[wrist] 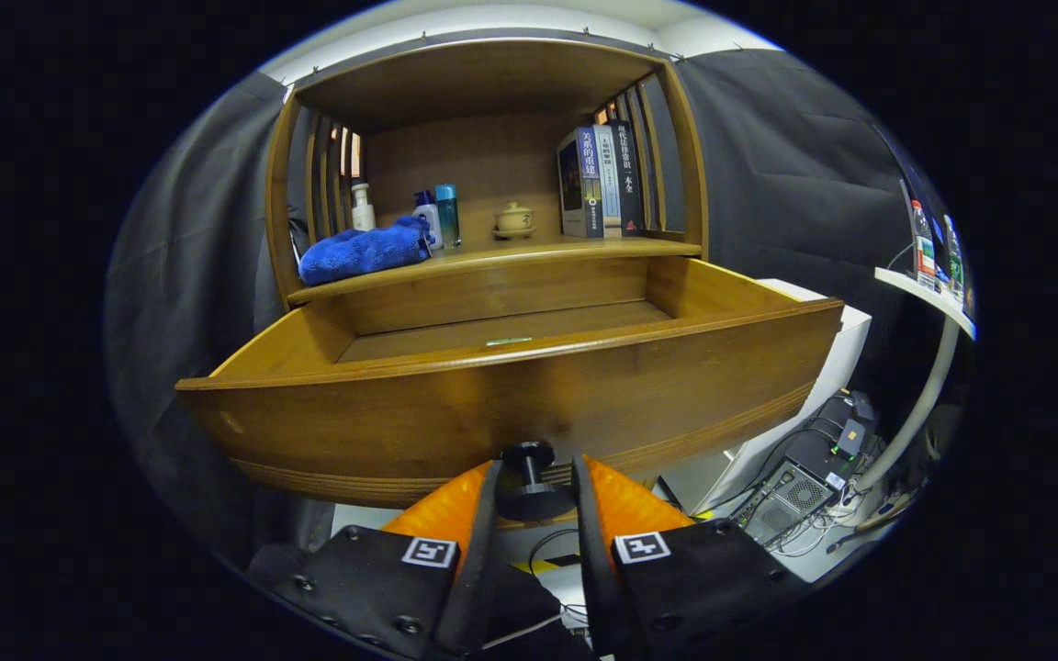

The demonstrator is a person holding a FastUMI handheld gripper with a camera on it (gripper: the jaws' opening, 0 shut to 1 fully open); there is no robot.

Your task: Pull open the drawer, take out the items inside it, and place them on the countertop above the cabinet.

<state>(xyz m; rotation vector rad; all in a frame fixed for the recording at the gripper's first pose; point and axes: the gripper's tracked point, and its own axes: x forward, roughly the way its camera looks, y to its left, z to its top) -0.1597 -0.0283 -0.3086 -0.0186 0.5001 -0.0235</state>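
The wooden drawer [511, 395] stands pulled far out of the cabinet, its front panel close to me. My gripper [534, 477] is shut on the drawer's black knob [529, 459], one finger on each side of it. Past the front rim I see part of the drawer's floor, where a small flat green item [508, 341] lies; the panel hides whatever else is inside. Above the drawer runs the countertop [575, 250], and a blue towel [364, 250] lies on its left part.
On the countertop behind the towel stand a white pump bottle [363, 207], two small bottles [438, 217], a tea cup [514, 219] and upright books [598, 182]. A white cabinet [846, 344], cables and a computer box [791, 496] sit at the lower right. A side shelf with bottles [933, 248] is far right.
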